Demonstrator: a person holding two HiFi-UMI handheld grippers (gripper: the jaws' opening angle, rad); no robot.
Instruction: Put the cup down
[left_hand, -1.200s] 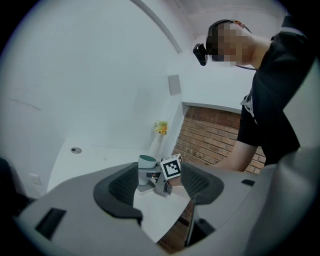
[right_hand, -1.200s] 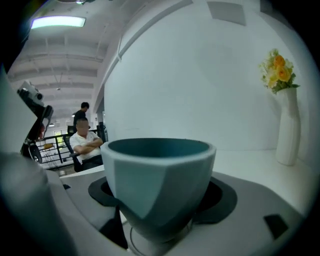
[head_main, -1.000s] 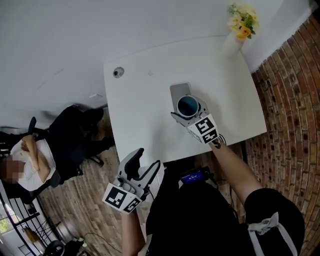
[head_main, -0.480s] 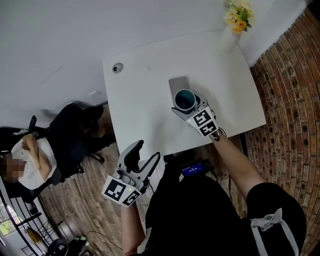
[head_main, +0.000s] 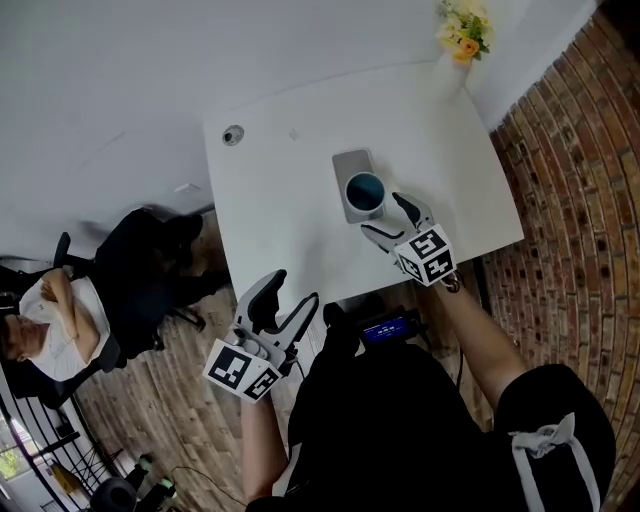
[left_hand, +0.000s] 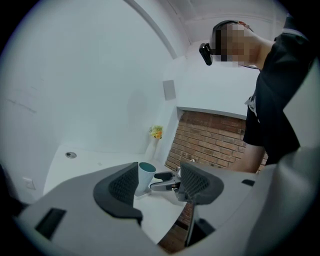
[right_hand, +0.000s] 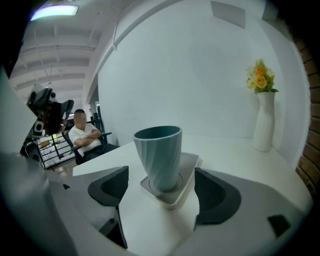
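right hand-held gripper (head_main: 390, 222) (right_hand: 161, 191): jaws spread wide with nothing gripped. Its tips sit just beside the coaster and are clear of the cup.
cup (head_main: 365, 190) (right_hand: 159, 152) (left_hand: 146, 175): teal with a ribbed wall, standing upright on the coaster, straight ahead of the right jaws and untouched by them.
coaster (head_main: 345, 165) (right_hand: 189, 167): a grey square with rounded corners, lying flat near the middle of the bench.
left hand-held gripper (head_main: 290, 305) (left_hand: 159, 185): held off the near edge of the bench, above the wooden floor (head_main: 190, 400). Its jaws are apart and empty, and it points toward the cup from well back.
bench (head_main: 280, 210) (right_hand: 235, 155): white topped, with a small round cable port (head_main: 232, 134) near its far left corner.
vase (head_main: 450, 72) (right_hand: 263, 122): tall and white, holding yellow and orange flowers (head_main: 460, 25) (right_hand: 260, 77). It stands at the far right corner of the bench, well apart from the cup.
brick wall (head_main: 575, 180): red brick, running along the right side of the bench.
seated person (head_main: 55, 325) (right_hand: 86, 135): in a chair off the left side of the bench, arms folded.
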